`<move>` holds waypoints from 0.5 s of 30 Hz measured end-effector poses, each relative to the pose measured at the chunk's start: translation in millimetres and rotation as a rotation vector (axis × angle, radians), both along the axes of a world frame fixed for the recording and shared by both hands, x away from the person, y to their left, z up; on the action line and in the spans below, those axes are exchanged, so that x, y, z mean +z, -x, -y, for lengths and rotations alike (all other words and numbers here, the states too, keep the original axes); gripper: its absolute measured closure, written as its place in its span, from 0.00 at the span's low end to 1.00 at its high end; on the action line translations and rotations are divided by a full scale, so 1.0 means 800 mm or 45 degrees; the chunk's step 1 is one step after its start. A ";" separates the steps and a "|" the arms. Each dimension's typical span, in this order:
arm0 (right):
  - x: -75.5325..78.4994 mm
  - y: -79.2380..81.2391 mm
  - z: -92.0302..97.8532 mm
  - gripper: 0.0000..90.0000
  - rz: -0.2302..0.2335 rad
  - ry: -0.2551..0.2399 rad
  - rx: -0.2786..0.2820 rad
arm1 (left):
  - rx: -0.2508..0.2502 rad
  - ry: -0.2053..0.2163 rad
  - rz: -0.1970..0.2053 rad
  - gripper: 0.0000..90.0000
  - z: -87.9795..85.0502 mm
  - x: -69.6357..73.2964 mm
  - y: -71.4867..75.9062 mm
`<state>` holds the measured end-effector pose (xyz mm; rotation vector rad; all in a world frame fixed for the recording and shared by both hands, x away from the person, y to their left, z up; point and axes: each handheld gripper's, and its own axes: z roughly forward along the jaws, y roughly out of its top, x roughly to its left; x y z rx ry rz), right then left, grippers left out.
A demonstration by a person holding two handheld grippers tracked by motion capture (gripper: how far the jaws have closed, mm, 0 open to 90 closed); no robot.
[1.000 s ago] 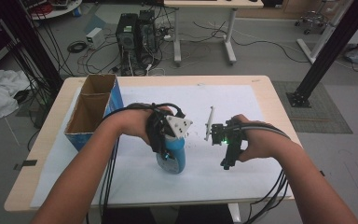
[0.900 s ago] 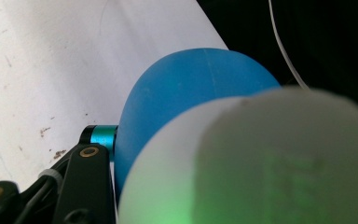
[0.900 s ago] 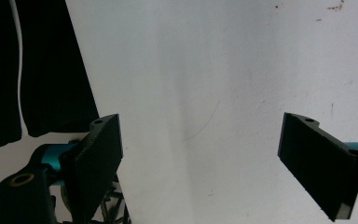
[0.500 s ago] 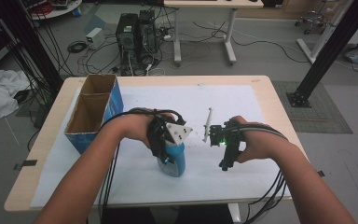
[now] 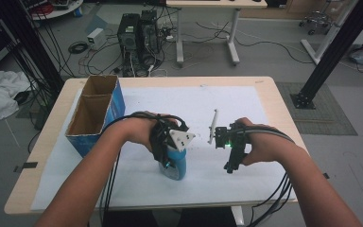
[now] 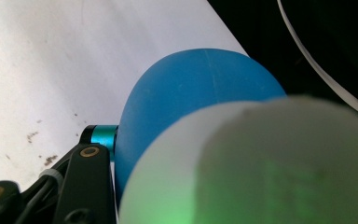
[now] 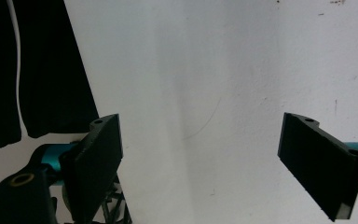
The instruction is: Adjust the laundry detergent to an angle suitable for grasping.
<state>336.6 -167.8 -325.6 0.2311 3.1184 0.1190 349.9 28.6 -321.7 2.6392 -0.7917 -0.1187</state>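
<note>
While the blue bottle (image 5: pixel 176 163) stood just right of the cardboard box (image 5: pixel 94 111), it was clamped by the left gripper (image 5: pixel 169 158); a light, slippery body was judged. The right gripper (image 5: pixel 230 163), further right, was held wide open and empty.

The blue bottle (image 6: pixel 191 88) looks matt, smooth plastic; white paper sheet (image 5: pixel 246 109) on the desk (image 5: pixel 269 82) is matt, speckled; desk rim looks pale wood; box (image 5: pixel 94 111) is cardboard.
</note>
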 end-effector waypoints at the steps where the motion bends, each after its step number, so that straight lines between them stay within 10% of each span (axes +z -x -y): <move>1: 0.000 0.000 0.000 0.14 0.001 -0.002 0.000 | -0.001 -0.001 -0.004 0.49 -0.001 0.000 0.000; 15: 0.001 0.000 -0.001 0.14 0.004 0.005 -0.001 | 0.093 -0.001 -0.069 0.48 -0.004 -0.003 -0.010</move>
